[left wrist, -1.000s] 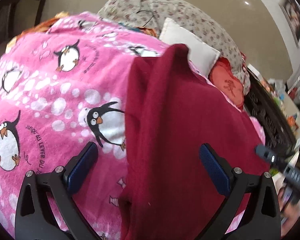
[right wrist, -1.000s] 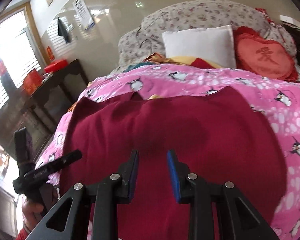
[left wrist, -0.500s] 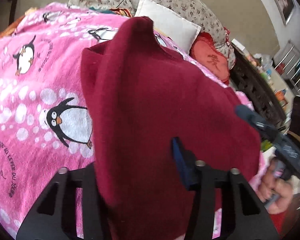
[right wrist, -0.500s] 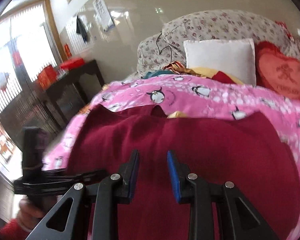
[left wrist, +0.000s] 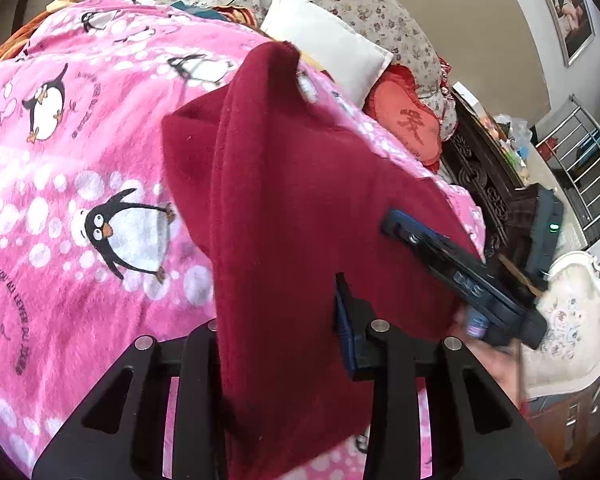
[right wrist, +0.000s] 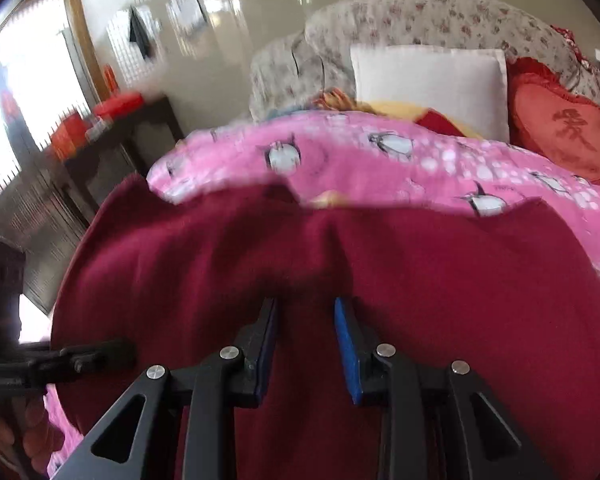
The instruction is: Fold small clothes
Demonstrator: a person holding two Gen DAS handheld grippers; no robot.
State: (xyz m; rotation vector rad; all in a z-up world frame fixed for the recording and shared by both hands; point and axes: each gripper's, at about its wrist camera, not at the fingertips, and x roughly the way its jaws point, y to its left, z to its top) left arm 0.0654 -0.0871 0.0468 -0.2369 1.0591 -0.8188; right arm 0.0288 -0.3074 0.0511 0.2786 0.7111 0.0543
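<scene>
Garment [left wrist: 284,208], dark red, lies partly on the pink penguin blanket [left wrist: 60,168] of the bed and is lifted at lower centre in the left wrist view. There the left gripper [left wrist: 278,340] has just been closing and is clamped on a raised fold that hides its left pad. The right gripper [right wrist: 306,344] has cloth bunched between its narrow jaws; whether the pads press it is hard to tell. Blur smears the right view. Only the left view shows the white chair [left wrist: 572,312] at lower right.
</scene>
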